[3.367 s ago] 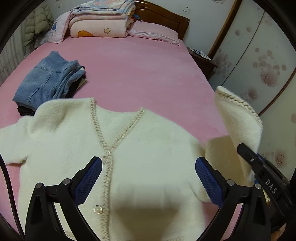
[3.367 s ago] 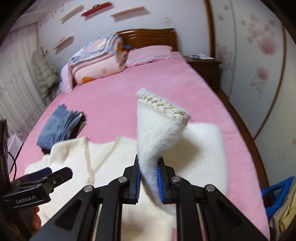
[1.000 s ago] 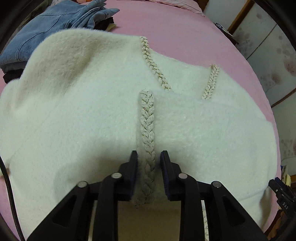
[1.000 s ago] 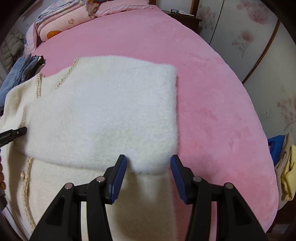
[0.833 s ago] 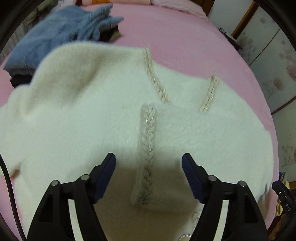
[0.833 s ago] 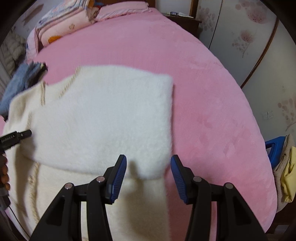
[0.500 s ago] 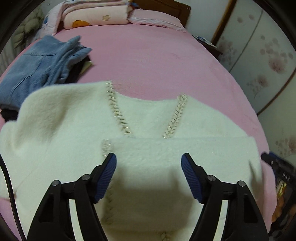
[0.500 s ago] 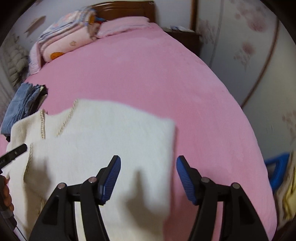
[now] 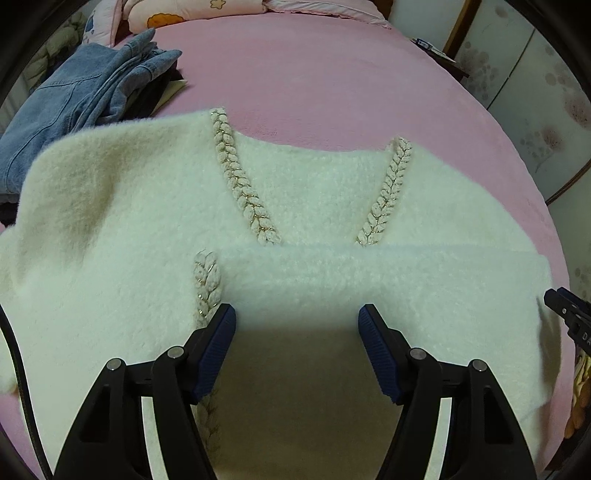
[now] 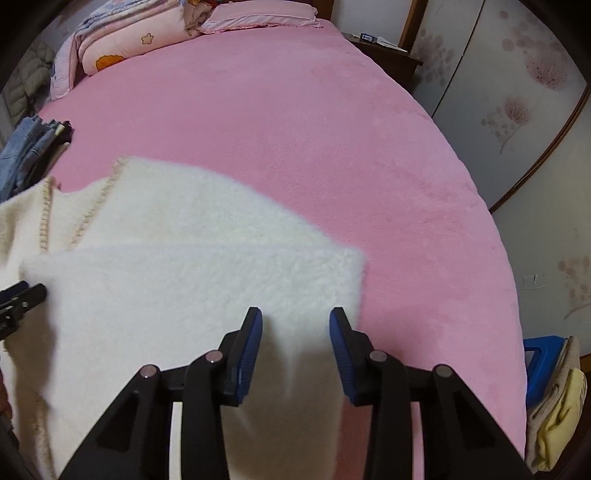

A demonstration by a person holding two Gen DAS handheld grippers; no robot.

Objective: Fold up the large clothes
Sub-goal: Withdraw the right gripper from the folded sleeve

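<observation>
A fluffy cream cardigan with braided trim lies front-up on the pink bed. Its right sleeve is folded flat across the chest, the braided cuff ending left of centre. My left gripper hovers above that sleeve, open, nothing pressed between its pads. In the right wrist view my right gripper hangs over the sleeve's fold edge at the shoulder. Its jaws are closing, and the cardigan shows below between them, but the pads touch nothing.
Folded jeans lie on the bed left of the cardigan. Stacked quilts and a pillow sit at the headboard. A nightstand and wardrobe doors flank the right side. A blue stool with clothes stands at the bed's right.
The left gripper let go of the braided cuff, opened wide and drew back from it. The right gripper pulled back too; its jaws widened, then narrowed. The sleeve stays across the chest.
</observation>
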